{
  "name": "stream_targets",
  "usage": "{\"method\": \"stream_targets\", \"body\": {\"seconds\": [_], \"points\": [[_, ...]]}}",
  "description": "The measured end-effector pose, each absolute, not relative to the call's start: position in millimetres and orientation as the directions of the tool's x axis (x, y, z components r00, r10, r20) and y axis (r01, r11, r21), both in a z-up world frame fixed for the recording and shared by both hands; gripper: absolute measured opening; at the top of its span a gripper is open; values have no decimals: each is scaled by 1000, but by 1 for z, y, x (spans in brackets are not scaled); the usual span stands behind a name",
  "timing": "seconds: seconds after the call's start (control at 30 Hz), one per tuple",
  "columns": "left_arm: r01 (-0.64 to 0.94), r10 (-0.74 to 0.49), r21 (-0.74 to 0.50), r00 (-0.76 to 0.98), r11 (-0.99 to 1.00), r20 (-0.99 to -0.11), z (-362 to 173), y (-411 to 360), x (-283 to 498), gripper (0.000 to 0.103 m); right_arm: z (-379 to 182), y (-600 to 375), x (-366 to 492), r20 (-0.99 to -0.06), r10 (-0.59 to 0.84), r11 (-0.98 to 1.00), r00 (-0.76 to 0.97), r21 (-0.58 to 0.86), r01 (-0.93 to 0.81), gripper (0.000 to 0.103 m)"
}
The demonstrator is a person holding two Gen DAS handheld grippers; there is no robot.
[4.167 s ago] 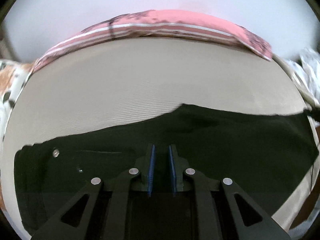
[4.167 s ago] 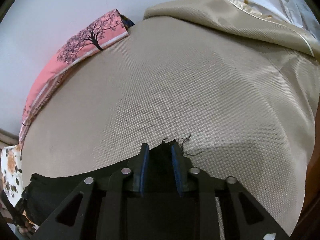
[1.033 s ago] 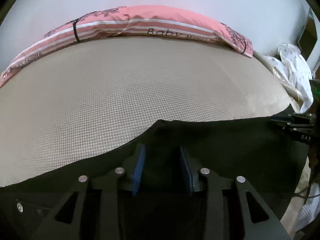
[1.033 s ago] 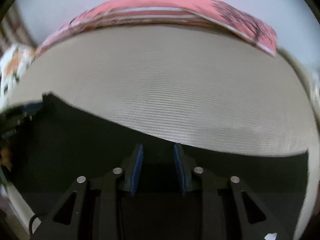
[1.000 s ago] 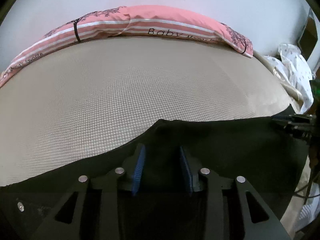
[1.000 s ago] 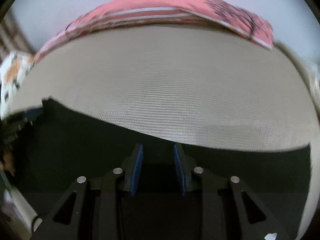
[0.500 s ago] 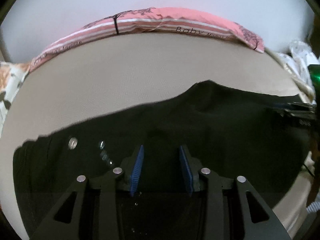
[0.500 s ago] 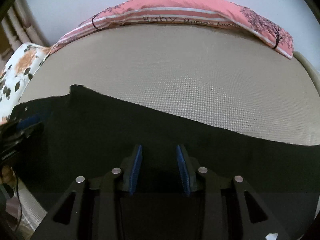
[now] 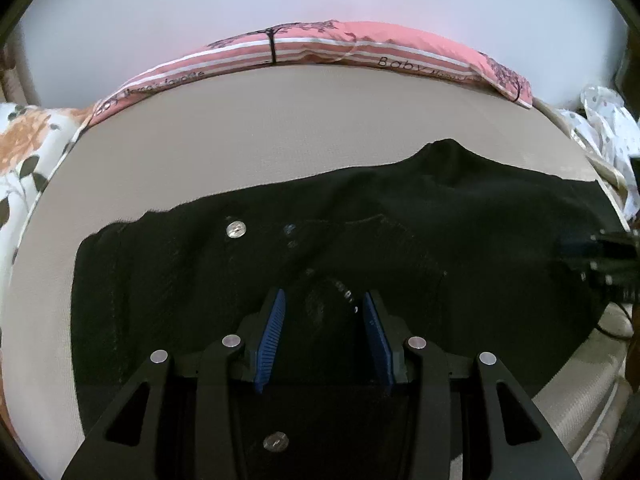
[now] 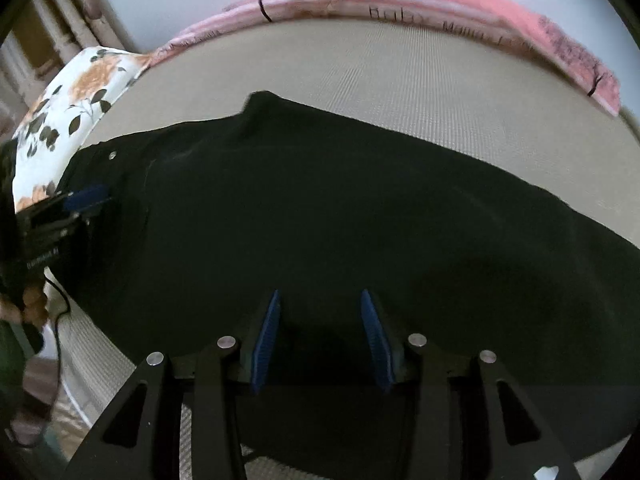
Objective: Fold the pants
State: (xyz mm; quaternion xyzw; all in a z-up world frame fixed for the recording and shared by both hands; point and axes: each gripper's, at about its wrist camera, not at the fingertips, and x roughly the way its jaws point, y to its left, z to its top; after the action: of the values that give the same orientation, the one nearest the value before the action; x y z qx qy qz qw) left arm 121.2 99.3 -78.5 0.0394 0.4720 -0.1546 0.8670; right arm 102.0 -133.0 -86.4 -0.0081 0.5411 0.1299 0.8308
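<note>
Black pants [image 9: 400,232] lie flat across the bed's [image 9: 280,128] near half, long axis running side to side, waist with its button [image 9: 236,228] toward the left edge. Both tools hover over the near hem, wide apart and holding nothing: left tool [image 9: 324,332] by the waist, right tool [image 10: 320,332] nearer the legs. Bare mattress beyond gives room up to the pink pillow [image 9: 360,46].

Both sets of blue-padded jaws, nearly closed on cloth four seconds ago, now stand wide apart. The black fabric pants [image 9: 400,240], earlier gripped at an edge, have since spread flat across the beige woven bed [image 9: 280,128], and a silvery button [image 9: 236,229] at the waist has come into view.
</note>
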Motion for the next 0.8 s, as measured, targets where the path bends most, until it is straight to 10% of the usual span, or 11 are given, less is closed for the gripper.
{"method": "stream_targets", "body": {"seconds": [0.47, 0.8], "points": [[257, -207, -82, 510, 963, -835, -61, 104, 103, 43, -72, -160, 46, -891, 329, 939, 314, 275, -205, 43], [393, -294, -91, 497, 915, -816, -43, 23, 100, 50, -50, -269, 75, -863, 73, 990, 500, 125, 70, 44]]}}
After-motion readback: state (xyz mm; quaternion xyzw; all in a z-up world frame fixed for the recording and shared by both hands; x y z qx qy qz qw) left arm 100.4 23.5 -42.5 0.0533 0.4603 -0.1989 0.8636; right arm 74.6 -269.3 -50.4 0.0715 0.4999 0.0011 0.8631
